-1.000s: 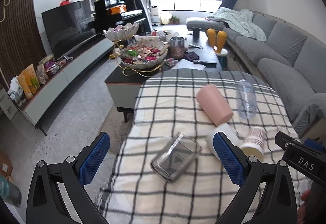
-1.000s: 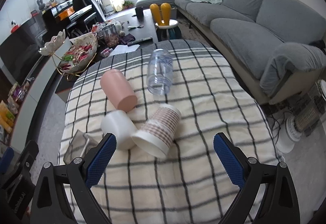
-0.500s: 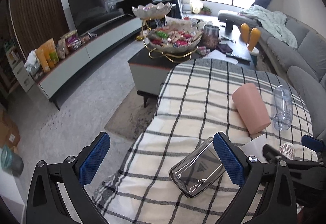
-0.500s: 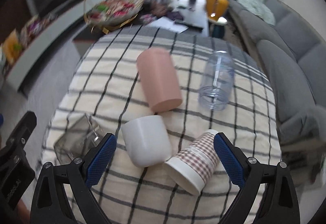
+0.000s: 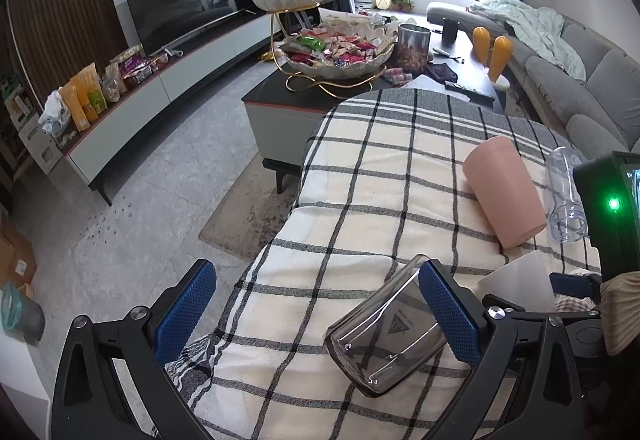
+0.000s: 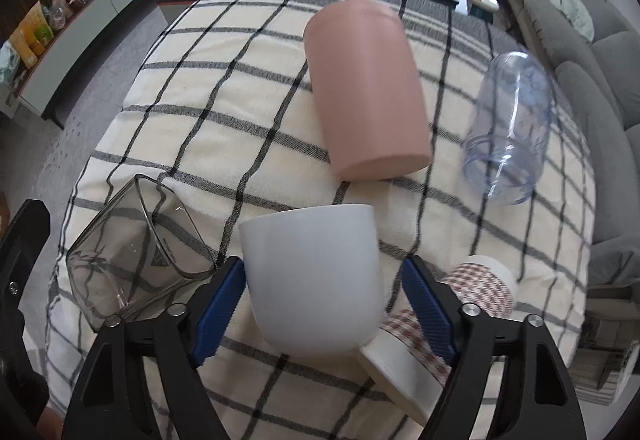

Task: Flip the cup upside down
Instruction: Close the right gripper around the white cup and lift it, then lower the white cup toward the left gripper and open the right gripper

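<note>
The white cup (image 6: 314,276) lies on its side on the checked cloth of the surface (image 6: 224,111), directly between the blue pads of the right hand-held gripper (image 6: 324,304). Its long axis runs along the fingers, and which end faces away I cannot tell. The jaws are parted, straddling the cup; the left pad (image 6: 218,304) looks touching, the right pad clear. The left hand-held gripper (image 5: 316,316) hovers released, beside the clear square glass (image 5: 394,332).

A checked cloth (image 5: 372,175) covers the near table. Beyond it, a snack bowl (image 5: 336,55) sits left of a grey sofa (image 5: 576,79).
</note>
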A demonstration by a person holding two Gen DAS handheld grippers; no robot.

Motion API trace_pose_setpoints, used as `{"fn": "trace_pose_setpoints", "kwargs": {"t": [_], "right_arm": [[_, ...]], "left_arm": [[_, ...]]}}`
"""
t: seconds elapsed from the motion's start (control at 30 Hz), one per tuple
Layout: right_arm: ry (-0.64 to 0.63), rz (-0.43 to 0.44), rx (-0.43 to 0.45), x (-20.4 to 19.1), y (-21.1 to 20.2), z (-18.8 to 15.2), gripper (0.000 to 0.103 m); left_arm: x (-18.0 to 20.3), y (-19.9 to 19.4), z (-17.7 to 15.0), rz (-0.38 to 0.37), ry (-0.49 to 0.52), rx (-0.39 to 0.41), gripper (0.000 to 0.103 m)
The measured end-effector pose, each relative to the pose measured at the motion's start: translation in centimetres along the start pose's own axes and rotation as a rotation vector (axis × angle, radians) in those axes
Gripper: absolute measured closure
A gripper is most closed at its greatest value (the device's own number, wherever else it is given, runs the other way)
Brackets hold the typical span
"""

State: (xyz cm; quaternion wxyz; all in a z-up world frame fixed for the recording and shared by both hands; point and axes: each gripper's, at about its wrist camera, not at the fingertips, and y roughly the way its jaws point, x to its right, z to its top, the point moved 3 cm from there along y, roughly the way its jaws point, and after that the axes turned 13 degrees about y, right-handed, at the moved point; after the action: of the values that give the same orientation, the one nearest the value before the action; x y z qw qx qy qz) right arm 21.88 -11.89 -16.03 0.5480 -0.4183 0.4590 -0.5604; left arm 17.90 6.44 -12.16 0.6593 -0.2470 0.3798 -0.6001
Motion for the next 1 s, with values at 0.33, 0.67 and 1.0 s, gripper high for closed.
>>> {"fn": "trace_pose_setpoints", "kwargs": {"t": [0.33, 0.67, 1.0], "right_arm": [[0.087, 0.087, 0.045, 0.3, -2.4, -0.6, 0.035], [0.288, 0.21, 0.041, 1.0, -6.3, -4.9, 0.035], [0.481, 0.282, -0.049, -0.7, -3.4, -11.4, 0.035]], "left_arm": [[-1.4, -1.3, -0.3, 0.003, -0.018, 0.021, 0.0], [-3.9, -6.1, -1.8, 0.009, -0.031, 0.087, 0.0], [-6.6, -8.5, -4.6, 0.004, -0.011, 0.112, 0.0]]}}
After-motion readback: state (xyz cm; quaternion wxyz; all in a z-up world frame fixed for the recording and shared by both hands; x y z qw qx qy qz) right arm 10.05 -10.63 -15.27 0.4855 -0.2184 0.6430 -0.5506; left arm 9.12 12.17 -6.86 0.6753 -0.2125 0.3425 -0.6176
